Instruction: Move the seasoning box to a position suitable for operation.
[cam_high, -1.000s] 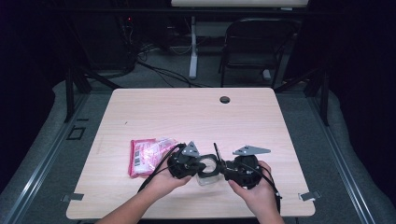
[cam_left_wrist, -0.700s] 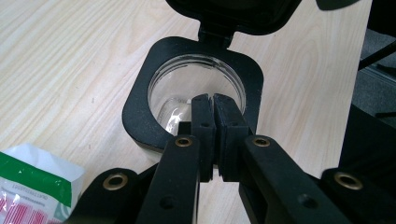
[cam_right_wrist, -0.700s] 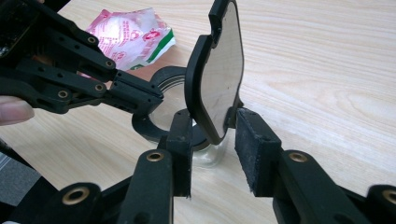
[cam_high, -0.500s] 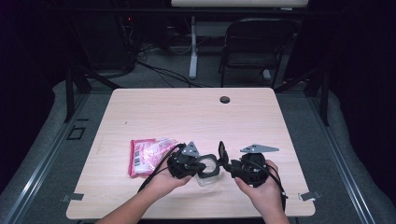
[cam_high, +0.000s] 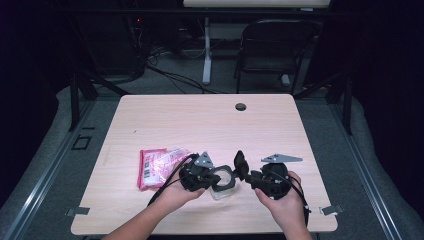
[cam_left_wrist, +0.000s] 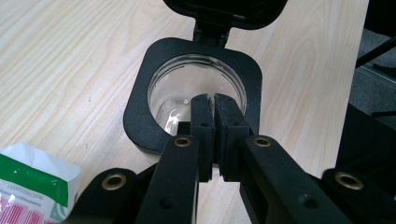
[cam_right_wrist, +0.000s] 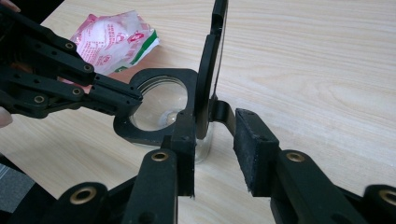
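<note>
A clear glass jar (cam_high: 221, 186) with a black square collar and a raised, hinged black lid (cam_high: 240, 165) is seen near the table's (cam_high: 200, 120) front edge. The left gripper (cam_left_wrist: 209, 105) is clamped on the collar; the right gripper (cam_right_wrist: 215, 140), just closing, is held open around the lid's hinge. A pink packet (cam_high: 159, 165) lies just beside it.

We saw a light wooden table (cam_high: 200, 120) with rounded corners, bearing a small dark round grommet hole (cam_high: 241, 106) near its far edge. On its near half lay a pink and white packet (cam_high: 157, 166), flat on the wood, with a green band at one end showing in the right gripper view. Just beside it to the right stood a clear glass jar (cam_high: 222, 186) with a black square collar, its hinged black lid (cam_high: 239, 164) raised upright.
</note>
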